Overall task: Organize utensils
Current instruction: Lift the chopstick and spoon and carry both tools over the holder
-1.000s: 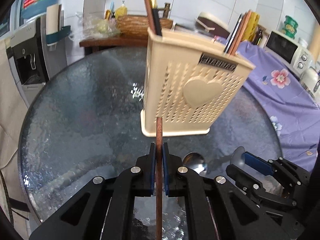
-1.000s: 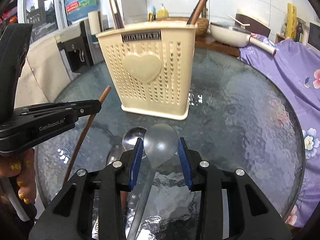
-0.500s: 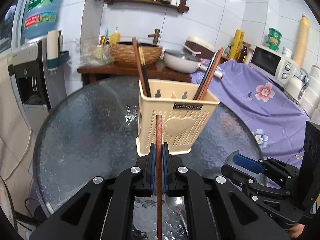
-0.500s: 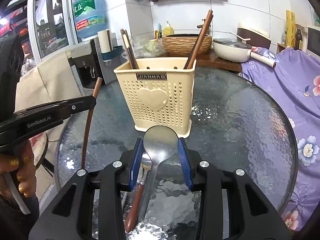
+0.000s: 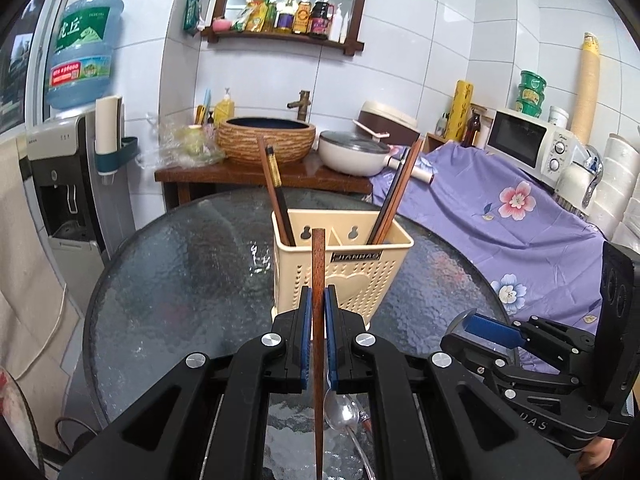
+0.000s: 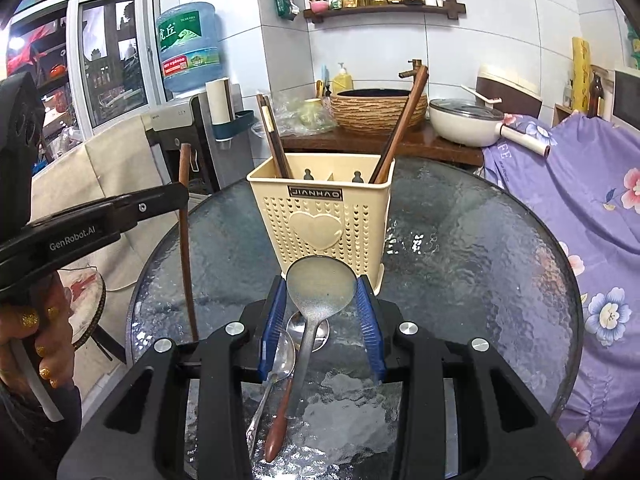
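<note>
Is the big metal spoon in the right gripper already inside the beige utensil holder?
No, the big metal spoon sits between the right gripper pads, short of the utensil holder standing on the glass table.

We see a matt wooden chopstick (image 5: 318, 276), a dull metal ladle (image 6: 320, 288), a perforated cream plastic holder (image 6: 320, 216), and a rippled, glossy glass tabletop (image 6: 460, 248).
</note>
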### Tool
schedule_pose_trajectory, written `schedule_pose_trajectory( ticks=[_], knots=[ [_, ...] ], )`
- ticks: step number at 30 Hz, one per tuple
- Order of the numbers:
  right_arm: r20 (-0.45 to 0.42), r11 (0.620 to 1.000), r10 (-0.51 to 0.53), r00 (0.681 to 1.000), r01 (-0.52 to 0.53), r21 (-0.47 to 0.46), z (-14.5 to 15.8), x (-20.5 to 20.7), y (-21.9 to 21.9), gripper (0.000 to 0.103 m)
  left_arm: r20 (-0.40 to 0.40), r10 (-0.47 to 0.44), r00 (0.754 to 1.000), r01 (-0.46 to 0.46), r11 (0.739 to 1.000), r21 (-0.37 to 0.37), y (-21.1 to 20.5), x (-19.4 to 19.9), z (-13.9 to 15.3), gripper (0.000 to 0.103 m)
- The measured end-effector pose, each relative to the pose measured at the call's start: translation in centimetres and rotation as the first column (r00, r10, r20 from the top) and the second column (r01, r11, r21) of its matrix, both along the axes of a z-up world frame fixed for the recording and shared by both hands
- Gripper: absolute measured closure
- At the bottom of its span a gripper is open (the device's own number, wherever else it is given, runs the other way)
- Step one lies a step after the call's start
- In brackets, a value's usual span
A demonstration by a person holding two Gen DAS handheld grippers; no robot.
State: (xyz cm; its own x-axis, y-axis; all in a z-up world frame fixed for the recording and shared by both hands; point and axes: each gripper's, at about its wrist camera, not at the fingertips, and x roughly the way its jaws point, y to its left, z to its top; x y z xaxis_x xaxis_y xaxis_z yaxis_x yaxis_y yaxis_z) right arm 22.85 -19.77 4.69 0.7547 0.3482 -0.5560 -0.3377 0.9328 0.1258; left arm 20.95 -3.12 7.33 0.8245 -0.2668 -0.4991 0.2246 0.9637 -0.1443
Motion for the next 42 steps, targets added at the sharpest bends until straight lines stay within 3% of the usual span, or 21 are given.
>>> schedule_pose_trajectory(
  ticks=[15,24,28,34,42],
  knots=[
    [0.069,0.999,0.029,0.997,-0.030,0.017,4.8,0.4,0.1,0.066,0.056,-0.071,0.996,0.073,0.997,-0.027,0.2,-0.1,3.5,0.097],
    [0.154,0.999,0.017,0.988,-0.023,0.039,10.4,2.1,-0.2,0.066,0.157,-0.099,0.983,0.104,0.994,-0.023,-0.1,0.0,9.2,0.097],
    [0.179,0.999,-0.006,0.984,-0.002,0.049,12.7,3.9,-0.2,0.067,0.224,-0.078,0.971,0.083,0.996,-0.012,-0.4,0.3,12.5,0.097],
    [0.207,0.998,-0.061,0.976,0.054,0.041,14.7,6.9,0.1,0.066,0.239,-0.022,0.971,0.035,0.998,-0.050,-0.1,3.0,15.3,0.097],
    [0.233,0.990,-0.137,0.963,0.124,0.070,15.3,10.5,-0.4,0.066,0.206,0.074,0.976,-0.051,0.992,-0.112,0.9,7.9,15.6,0.097]
  ],
)
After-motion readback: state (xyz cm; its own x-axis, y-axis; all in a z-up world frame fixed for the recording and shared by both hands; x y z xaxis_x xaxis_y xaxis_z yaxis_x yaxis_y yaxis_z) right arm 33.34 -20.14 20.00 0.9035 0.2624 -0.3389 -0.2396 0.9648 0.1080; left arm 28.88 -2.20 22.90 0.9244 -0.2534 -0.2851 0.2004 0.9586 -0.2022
